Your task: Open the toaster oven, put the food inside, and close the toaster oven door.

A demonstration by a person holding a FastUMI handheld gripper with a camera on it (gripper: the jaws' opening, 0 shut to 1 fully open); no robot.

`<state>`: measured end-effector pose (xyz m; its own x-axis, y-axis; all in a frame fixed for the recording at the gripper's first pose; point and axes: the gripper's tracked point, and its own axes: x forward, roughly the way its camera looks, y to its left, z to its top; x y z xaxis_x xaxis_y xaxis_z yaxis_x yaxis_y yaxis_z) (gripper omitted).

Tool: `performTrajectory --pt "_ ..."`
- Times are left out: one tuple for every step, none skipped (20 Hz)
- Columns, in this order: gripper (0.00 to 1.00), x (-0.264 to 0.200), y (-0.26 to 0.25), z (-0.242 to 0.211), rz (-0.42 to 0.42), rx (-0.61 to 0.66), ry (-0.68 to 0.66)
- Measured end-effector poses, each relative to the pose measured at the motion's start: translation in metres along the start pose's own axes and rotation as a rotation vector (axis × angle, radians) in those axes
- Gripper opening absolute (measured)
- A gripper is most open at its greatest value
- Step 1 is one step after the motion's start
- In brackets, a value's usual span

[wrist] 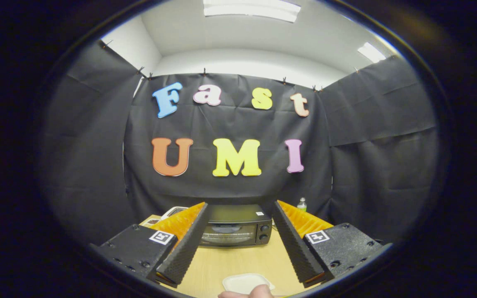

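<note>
Nearest, a person's fingertips (246,293) touch the close edge of a shallow white plastic tray (244,282) on the pale wood worktop (238,260), w/ the tray between and below the claw (242,275) tips. Claw is spread wide, gripping nothing. Straight ahead, beyond the tips, sits the small black toaster oven (235,227), glass door facing the claw & up shut, long axis crosswise. Fits pre-loading or post-closing alike; can't tell what's in the tray.
</note>
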<state>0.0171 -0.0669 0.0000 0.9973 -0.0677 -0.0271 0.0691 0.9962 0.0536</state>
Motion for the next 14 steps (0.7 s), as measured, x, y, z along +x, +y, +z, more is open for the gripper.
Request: performTrajectory --pt "1.00 -0.013 0.003 -0.001 0.005 0.002 0.002" --pt "1.00 -0.023 0.005 -0.002 0.011 0.007 0.000" --pt "1.00 -0.031 0.007 -0.002 0.018 0.008 0.000" --pt "1.00 -0.038 0.010 -0.002 0.023 0.001 0.003" --pt "1.00 -0.041 0.007 0.000 0.014 -0.003 0.000" --pt "1.00 -0.044 0.008 -0.001 0.010 0.009 0.001" --pt "1.00 -0.046 0.011 -0.003 0.013 0.020 0.010" --pt "1.00 -0.047 0.014 -0.006 0.019 0.030 0.018" --pt "1.00 -0.048 0.017 -0.010 0.026 0.034 0.026" --pt "1.00 -0.047 0.020 -0.013 0.029 0.032 0.032" --pt "1.00 -0.047 0.023 -0.015 0.031 0.028 0.038" --pt "1.00 -0.046 0.029 -0.019 0.044 0.020 0.052" --pt "1.00 -0.045 0.032 -0.022 0.048 0.009 0.059" --pt "1.00 -0.044 0.034 -0.022 0.047 -0.009 0.059"
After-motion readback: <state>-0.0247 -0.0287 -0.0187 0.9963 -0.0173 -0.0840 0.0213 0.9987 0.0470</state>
